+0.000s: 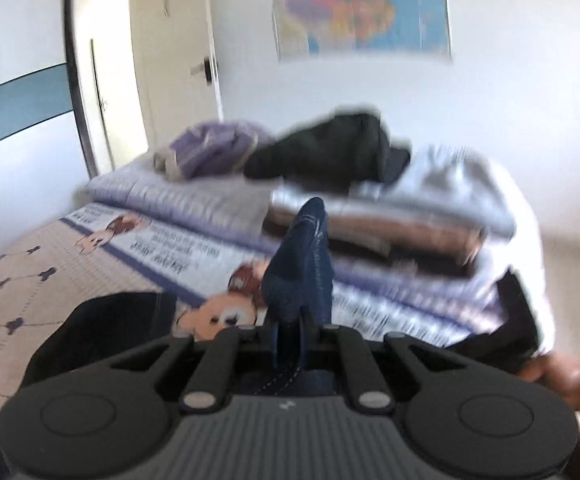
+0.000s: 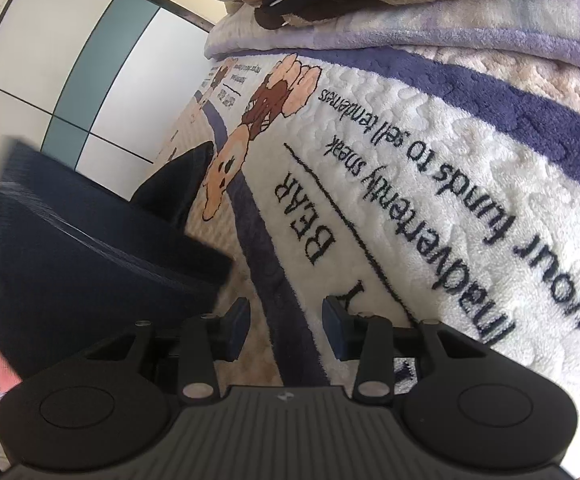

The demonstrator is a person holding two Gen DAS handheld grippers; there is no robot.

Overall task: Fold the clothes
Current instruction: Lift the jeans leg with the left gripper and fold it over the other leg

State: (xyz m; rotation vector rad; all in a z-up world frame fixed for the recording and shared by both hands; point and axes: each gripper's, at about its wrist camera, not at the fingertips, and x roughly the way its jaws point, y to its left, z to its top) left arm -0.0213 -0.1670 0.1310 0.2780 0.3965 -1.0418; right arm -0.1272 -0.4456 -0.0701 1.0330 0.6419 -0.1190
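1. Denim [image 1: 306,264] sits pinched in the left claw [image 1: 290,336]: the jaws are closed hard on a bunched fold, and the cloth sticks up ahead of the fingertips. We judge this a corner or hem taken up so the garment can be carried over for a fold.

2. Right claw [image 2: 285,320] stands partly open with nothing between its pads [image 2: 237,322]. Only the blanket [image 2: 430,184] lies under the gap, so we read it as waiting.

3. In the right view, the dark blue garment [image 2: 89,248] hangs to the left of the claw, raised off the bed and blurred. A second dark flap [image 2: 181,188] lies on the blanket beyond it, ahead and left of the pads. Whether both are one garment we cannot tell.

4. Ahead of the left claw, well apart, a stack [image 1: 390,220] of folded items rests on the bed, with loose black [image 1: 330,148] and purple [image 1: 213,148] clothes behind it. We take the stack as done work and the loose pieces as still to fold.

5. A hand [image 1: 570,376] shows to the right of the left claw, presumably carrying the other tool.

6. Judgement: early in a fold, one end lifted, the right claw free to take a second corner.
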